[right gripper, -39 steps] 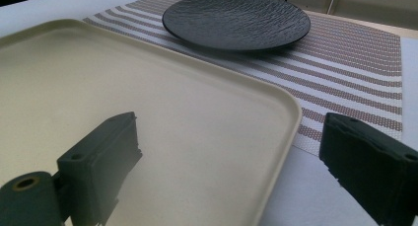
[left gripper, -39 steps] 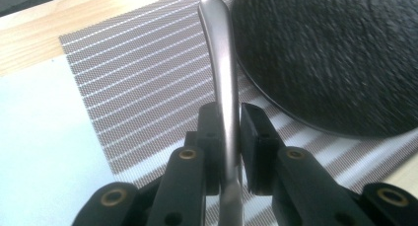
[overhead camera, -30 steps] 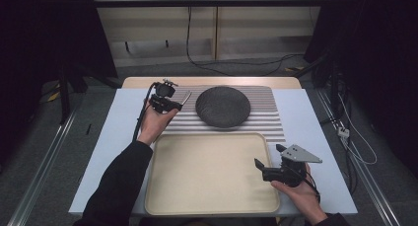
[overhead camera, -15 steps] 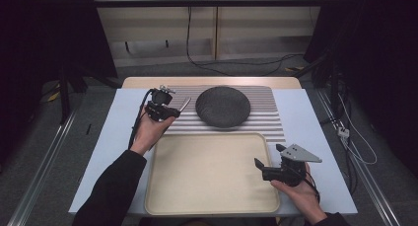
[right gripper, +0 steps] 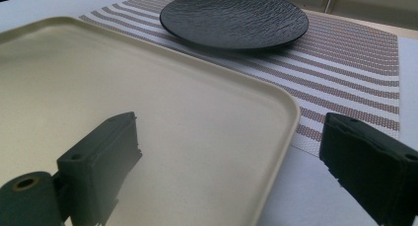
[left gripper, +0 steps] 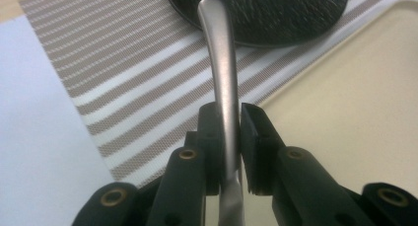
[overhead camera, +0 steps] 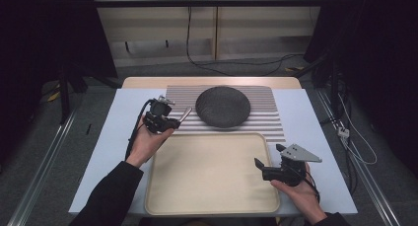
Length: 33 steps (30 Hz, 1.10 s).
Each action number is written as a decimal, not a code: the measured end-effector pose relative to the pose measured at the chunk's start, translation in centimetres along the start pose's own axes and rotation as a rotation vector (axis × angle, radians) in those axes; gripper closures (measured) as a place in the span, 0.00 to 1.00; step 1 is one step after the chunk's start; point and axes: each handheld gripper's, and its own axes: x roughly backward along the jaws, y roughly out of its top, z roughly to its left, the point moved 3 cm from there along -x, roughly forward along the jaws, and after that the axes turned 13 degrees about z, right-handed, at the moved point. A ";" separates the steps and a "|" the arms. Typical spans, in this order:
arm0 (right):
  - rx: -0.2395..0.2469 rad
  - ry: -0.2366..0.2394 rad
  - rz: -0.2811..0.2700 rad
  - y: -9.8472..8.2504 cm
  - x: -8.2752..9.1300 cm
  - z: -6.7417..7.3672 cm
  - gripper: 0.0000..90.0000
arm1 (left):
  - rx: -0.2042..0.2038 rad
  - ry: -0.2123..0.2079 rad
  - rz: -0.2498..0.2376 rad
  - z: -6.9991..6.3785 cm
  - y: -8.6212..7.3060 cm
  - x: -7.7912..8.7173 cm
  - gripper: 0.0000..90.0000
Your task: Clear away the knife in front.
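My left gripper (overhead camera: pixel 173 121) is shut on the handle of a silver metal utensil (overhead camera: pixel 185 114), held above the left end of the striped placemat (overhead camera: pixel 268 123). In the left gripper view the utensil handle (left gripper: pixel 220 63) rises from between the pads (left gripper: pixel 212 132), and its tip reaches over the rim of the black plate (left gripper: pixel 276 14). The working end of the utensil is hidden. The black plate (overhead camera: pixel 223 106) sits on the placemat. My right gripper (overhead camera: pixel 268 156) stands open with nothing between its jaws at the right edge of the beige tray (overhead camera: pixel 212 171).
The beige tray (right gripper: pixel 148 88) fills the near middle of the white table top (overhead camera: pixel 113 137). Placemat (right gripper: pixel 355 63) and plate (right gripper: pixel 234 18) lie just behind it. Cables run across the floor beyond the table's far edge.
My left hand has drawn back toward the person with the utensil still in its jaws, from the placemat's far left corner to its near left edge. The right hand has stayed still.
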 end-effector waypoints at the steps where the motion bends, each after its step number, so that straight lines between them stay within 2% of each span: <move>1: 0.001 0.000 0.000 0.0 0.0 0.0 0.09 | 0.005 -0.009 -0.003 -0.2 -0.1 -0.1 0.89; 8: 0.000 -0.001 -0.002 0.0 0.0 0.0 0.09 | -0.018 -0.003 0.012 -1.6 -0.9 0.1 0.89; 12: 0.000 -0.002 -0.002 0.0 0.0 0.0 0.09 | -0.011 -0.019 0.023 -2.2 -1.7 -0.2 0.89; 23: 0.000 -0.003 0.003 0.0 0.0 0.0 0.09 | -0.011 -0.012 0.065 -3.8 -3.3 -1.2 0.89; 25: 0.000 -0.002 0.003 0.0 0.0 0.0 0.09 | -0.008 -0.026 0.078 -4.2 -3.4 -1.5 0.89; 29: 0.001 -0.002 0.003 0.0 0.0 0.0 0.09 | -0.011 -0.022 0.091 -4.7 -3.8 -1.8 0.89; 33: 0.004 -0.004 0.002 0.0 0.0 0.0 0.09 | -0.011 -0.053 0.110 -5.1 -4.5 -2.1 0.89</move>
